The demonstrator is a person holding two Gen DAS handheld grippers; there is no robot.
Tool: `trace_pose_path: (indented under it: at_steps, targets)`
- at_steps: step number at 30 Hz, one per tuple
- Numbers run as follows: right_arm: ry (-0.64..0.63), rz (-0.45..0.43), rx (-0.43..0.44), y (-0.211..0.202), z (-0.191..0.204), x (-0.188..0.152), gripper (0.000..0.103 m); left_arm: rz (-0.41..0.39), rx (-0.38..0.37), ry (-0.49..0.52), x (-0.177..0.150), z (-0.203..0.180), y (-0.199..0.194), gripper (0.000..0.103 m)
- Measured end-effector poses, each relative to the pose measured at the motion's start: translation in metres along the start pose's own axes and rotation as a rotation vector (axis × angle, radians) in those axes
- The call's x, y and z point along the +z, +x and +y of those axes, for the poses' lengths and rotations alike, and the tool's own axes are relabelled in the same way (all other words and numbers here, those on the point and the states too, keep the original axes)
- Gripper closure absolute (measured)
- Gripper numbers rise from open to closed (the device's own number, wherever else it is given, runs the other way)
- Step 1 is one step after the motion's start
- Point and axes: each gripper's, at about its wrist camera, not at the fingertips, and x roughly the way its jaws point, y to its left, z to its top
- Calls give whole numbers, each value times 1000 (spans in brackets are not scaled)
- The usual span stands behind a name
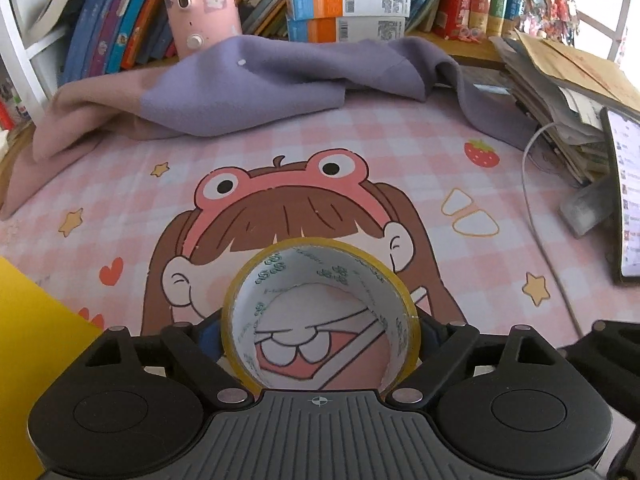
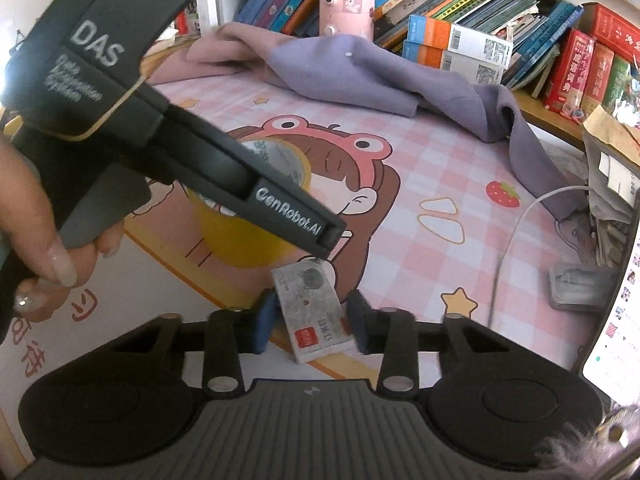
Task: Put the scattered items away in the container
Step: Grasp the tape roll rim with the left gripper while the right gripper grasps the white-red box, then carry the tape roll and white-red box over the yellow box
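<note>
1. Left gripper point(image 1: 320, 332) sat low centre of the left wrist view, jaws closed on the tape roll point(image 1: 320, 312); roll stood on edge between the two blue pads, hole facing the camera, held above the mat
2. Right gripper point(image 2: 310, 320) sat low centre of the right wrist view, jaws spread apart around a small flat packet point(image 2: 316, 312); packet lay between the pads, cannot tell if either pad touched it
3. Packet rested at the edge of the pink checked cartoon mat point(image 2: 400, 216), partly over a pale sheet with orange border and red characters point(image 2: 52, 320) at lower left
4. Same tape roll point(image 2: 244, 236) showed mid-left in the right wrist view, mostly hidden behind the black body of the left gripper, which crossed from upper left; a hand point(image 2: 36, 216) with long nails held that tool at left edge
5. Yellow flat surface point(image 1: 28, 328) at left edge of the left wrist view, cannot tell what it was
6. Purple cloth point(image 1: 256, 80) lay bunched across the far end of the mat
7. White cable point(image 1: 536, 200) ran down the right side, next to a lit screen point(image 1: 628, 196) at right edge
8. Books point(image 1: 120, 20), stacked boxes point(image 1: 348, 12) and a pink bottle point(image 1: 200, 4) lined the top of the frame
</note>
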Motion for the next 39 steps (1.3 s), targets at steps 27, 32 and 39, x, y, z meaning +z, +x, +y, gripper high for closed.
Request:
trace_pose_path:
  at_steps: [27, 32, 39]
  targets:
    - [20, 30, -85, -32, 10, -16, 74, -161, -60, 2, -49, 7, -124, 14]
    - [31, 68, -84, -26, 12, -19, 74, -172, -70, 11, -55, 5, -134, 14]
    - [49, 57, -90, -23, 13, -18, 75, -179, -72, 19, -59, 6, -142, 14]
